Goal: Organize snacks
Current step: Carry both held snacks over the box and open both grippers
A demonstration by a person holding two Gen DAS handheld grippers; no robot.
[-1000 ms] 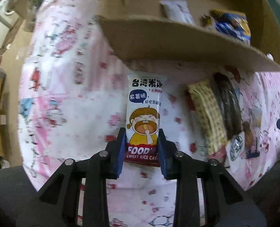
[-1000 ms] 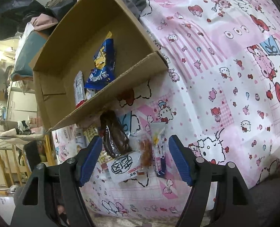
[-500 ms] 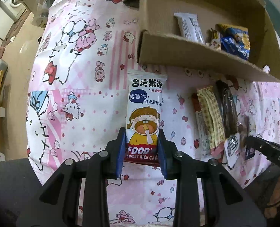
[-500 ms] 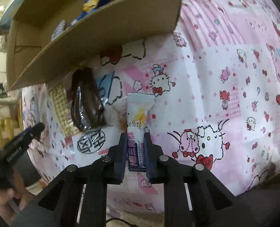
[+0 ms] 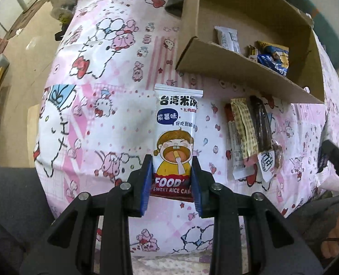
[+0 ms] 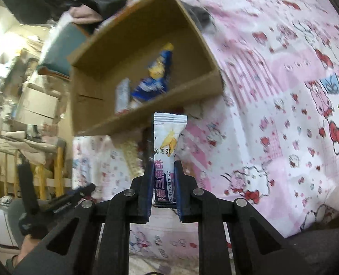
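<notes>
a rice cake packet [image 5: 175,142] at frame centre is clamped in the left gripper [image 5: 171,181]; a slim snack packet [image 6: 167,158] is clamped in the right gripper [image 6: 163,185]. both look mid-carry; next, likely over the cardboard box [image 5: 238,68] wall, upper right.

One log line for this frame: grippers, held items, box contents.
left gripper: shut on rice cake pack | right gripper: shut on white sachet | box: blue bag, white packet inside

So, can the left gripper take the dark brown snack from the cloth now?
Probably not: the left gripper is shut on the rice cake packet, so its jaws are occupied. The dark brown snack itself lies uncovered.
</notes>
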